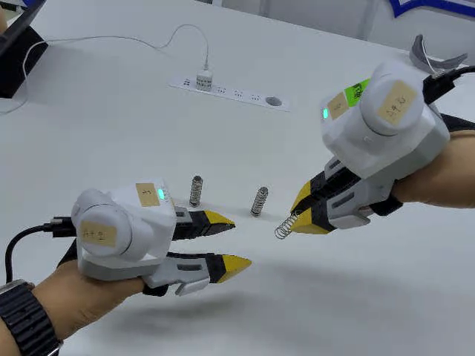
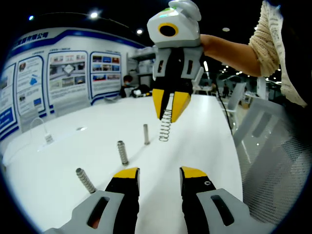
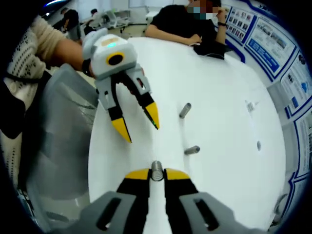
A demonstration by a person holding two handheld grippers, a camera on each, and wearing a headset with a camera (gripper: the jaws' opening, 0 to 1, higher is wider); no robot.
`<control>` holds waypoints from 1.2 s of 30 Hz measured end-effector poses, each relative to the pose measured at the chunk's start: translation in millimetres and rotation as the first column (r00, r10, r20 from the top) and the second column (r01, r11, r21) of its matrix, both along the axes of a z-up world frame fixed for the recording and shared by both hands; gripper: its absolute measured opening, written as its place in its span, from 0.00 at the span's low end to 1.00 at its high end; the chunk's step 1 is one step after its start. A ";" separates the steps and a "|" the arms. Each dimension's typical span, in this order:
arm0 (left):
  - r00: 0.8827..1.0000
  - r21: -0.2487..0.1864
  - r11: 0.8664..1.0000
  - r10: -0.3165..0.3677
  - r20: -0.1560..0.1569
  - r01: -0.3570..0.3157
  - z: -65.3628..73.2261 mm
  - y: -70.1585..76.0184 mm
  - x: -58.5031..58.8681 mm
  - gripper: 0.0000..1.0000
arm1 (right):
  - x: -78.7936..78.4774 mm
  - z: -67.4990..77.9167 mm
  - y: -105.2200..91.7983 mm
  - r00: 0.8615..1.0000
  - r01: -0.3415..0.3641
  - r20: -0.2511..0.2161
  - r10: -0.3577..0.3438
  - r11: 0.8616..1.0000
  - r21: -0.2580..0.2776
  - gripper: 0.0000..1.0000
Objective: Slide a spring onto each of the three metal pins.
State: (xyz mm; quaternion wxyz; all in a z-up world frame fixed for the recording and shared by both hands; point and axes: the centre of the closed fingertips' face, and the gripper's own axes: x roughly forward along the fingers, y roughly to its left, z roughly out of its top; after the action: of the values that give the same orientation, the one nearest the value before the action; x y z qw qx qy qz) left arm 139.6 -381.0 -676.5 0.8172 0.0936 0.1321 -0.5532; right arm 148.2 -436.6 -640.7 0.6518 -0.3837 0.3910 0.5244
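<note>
Two metal pins wearing springs stand on the white table, one at the left [image 1: 195,190] and one further right [image 1: 259,201]. In the left gripper view they are the near pin [image 2: 85,180] and the middle pin [image 2: 122,152], and a bare pin [image 2: 146,134] stands beyond them. My right gripper [image 1: 300,220] is shut on a loose spring [image 1: 285,225], which hangs tilted from its tips just right of the bare pin [image 2: 165,126]. My left gripper [image 1: 231,242] hovers open and holds nothing, left of the pins.
A white power strip [image 1: 230,93] with a plug and cable lies at the back of the table. A dark device [image 1: 15,52] sits at the far left corner. A person [image 3: 185,22] sits at the table's far end, and a grey mesh chair [image 2: 273,161] stands beside it.
</note>
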 end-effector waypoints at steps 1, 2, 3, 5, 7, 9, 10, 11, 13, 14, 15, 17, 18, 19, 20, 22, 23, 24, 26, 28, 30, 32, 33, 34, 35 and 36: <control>1.000 -0.001 1.000 0.006 -0.003 -0.006 -0.4 1.8 0.3 0.34 | 2.1 0.5 -4.3 1.000 0.009 0.005 -0.009 1.000 -0.005 0.12; 1.000 -0.001 1.000 0.009 -0.004 -0.009 -0.7 3.3 0.4 0.35 | 3.6 1.1 -7.4 1.000 0.016 0.008 -0.016 1.000 -0.008 0.12; 1.000 -0.001 1.000 0.013 -0.006 -0.013 -1.0 4.6 0.5 0.36 | 4.8 1.7 -10.3 1.000 0.024 0.008 -0.024 1.000 -0.009 0.12; 1.000 -0.001 1.000 0.020 -0.007 -0.020 -2.0 7.5 1.0 0.36 | 8.2 3.5 -16.8 0.999 0.041 0.011 -0.041 0.999 -0.012 0.12; 1.000 -0.002 1.000 0.026 -0.011 -0.026 -2.6 10.1 1.0 0.37 | 12.4 5.0 -23.7 0.998 0.058 0.017 -0.057 0.998 -0.019 0.12; 0.999 -0.002 0.999 0.035 -0.014 -0.035 -3.1 12.6 1.5 0.38 | 17.7 6.4 -30.7 0.997 0.072 0.027 -0.071 0.997 -0.030 0.12; 0.999 -0.003 0.999 0.037 -0.015 -0.037 -3.2 13.4 1.3 0.38 | 19.9 7.1 -33.5 0.996 0.079 0.030 -0.078 0.996 -0.033 0.12; 0.999 -0.006 0.999 0.040 -0.015 -0.040 -2.8 14.4 0.9 0.38 | 23.3 8.2 -37.5 0.996 0.089 0.032 -0.087 0.995 -0.038 0.12; 0.999 -0.008 0.999 0.042 -0.017 -0.043 -2.4 15.4 0.1 0.39 | 29.1 10.0 -43.2 0.994 0.104 0.040 -0.102 0.994 -0.044 0.12; 0.999 -0.008 0.999 0.044 -0.018 -0.044 -2.5 15.9 -0.9 0.39 | 33.8 11.2 -47.0 0.992 0.117 0.046 -0.115 0.992 -0.047 0.12; 0.999 -0.008 0.999 0.045 -0.017 -0.045 -2.7 16.3 -1.5 0.40 | 36.7 11.6 -49.4 0.992 0.123 0.049 -0.120 0.991 -0.050 0.12; 0.999 -0.006 0.999 0.046 -0.020 -0.046 -3.9 17.1 -2.7 0.40 | 44.4 11.9 -56.2 0.989 0.141 0.064 -0.137 0.988 -0.063 0.12; 0.999 -0.004 0.999 0.048 -0.021 -0.048 -4.8 17.8 -3.1 0.40 | 49.4 11.7 -60.0 0.986 0.154 0.072 -0.149 0.986 -0.068 0.12; 0.999 -0.004 0.999 0.049 -0.023 -0.049 -5.3 18.1 -3.4 0.41 | 52.4 11.0 -62.1 0.985 0.160 0.074 -0.155 0.984 -0.071 0.12; 0.998 -0.004 0.999 0.050 -0.025 -0.050 -5.8 18.4 -3.7 0.41 | 55.1 10.2 -64.0 0.984 0.168 0.074 -0.162 0.983 -0.074 0.12; 0.998 -0.004 0.999 0.052 -0.028 -0.052 -6.7 19.0 -4.0 0.41 | 61.7 7.3 -67.5 0.982 0.181 0.077 -0.175 0.980 -0.082 0.12; 0.998 -0.004 0.999 0.053 -0.029 -0.053 -6.9 19.1 -4.0 0.41 | 63.7 5.7 -68.4 0.981 0.185 0.076 -0.179 0.979 -0.085 0.12; 0.998 -0.004 0.999 0.054 -0.030 -0.054 -7.1 19.1 -4.0 0.41 | 66.3 3.1 -69.6 0.981 0.189 0.073 -0.182 0.978 -0.092 0.12; 0.998 -0.005 0.998 0.055 -0.031 -0.055 -7.1 19.3 -3.9 0.41 | 68.9 -0.9 -71.0 0.981 0.190 0.069 -0.183 0.976 -0.106 0.12; 0.998 -0.005 0.998 0.058 -0.030 -0.058 -6.9 19.8 -3.5 0.41 | 69.3 -2.8 -69.7 0.981 0.190 0.056 -0.185 0.976 -0.104 0.12; 0.998 -0.007 0.998 0.061 -0.031 -0.062 -6.8 20.8 -2.8 0.41 | 70.8 -5.2 -68.5 0.982 0.189 0.050 -0.184 0.976 -0.105 0.12; 0.997 -0.005 0.998 0.063 -0.031 -0.064 -7.1 21.5 -2.4 0.41 | 71.7 -8.4 -69.2 0.983 0.184 0.046 -0.180 0.975 -0.122 0.12; 0.997 -0.005 0.998 0.064 -0.032 -0.064 -7.3 21.8 -2.3 0.40 | 71.7 -9.3 -68.9 0.983 0.183 0.041 -0.179 0.975 -0.124 0.12; 0.997 -0.006 0.998 0.065 -0.033 -0.065 -7.4 21.9 -2.4 0.40 | 71.7 -10.3 -68.5 0.983 0.183 0.033 -0.180 0.975 -0.126 0.12; 0.997 -0.006 0.998 0.066 -0.033 -0.066 -7.5 22.0 -2.4 0.40 | 72.2 -11.0 -68.4 0.983 0.182 0.031 -0.180 0.975 -0.128 0.12; 0.997 -0.006 0.998 0.067 -0.034 -0.067 -7.9 22.2 -2.5 0.40 | 72.6 -12.7 -68.7 0.983 0.181 0.028 -0.179 0.974 -0.136 0.12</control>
State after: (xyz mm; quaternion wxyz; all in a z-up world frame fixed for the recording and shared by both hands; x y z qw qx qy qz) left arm 137.2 -358.8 -684.4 0.8333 0.0767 0.1469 -0.5274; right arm 220.8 -505.3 -653.3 0.6717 -0.3948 0.4543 0.4319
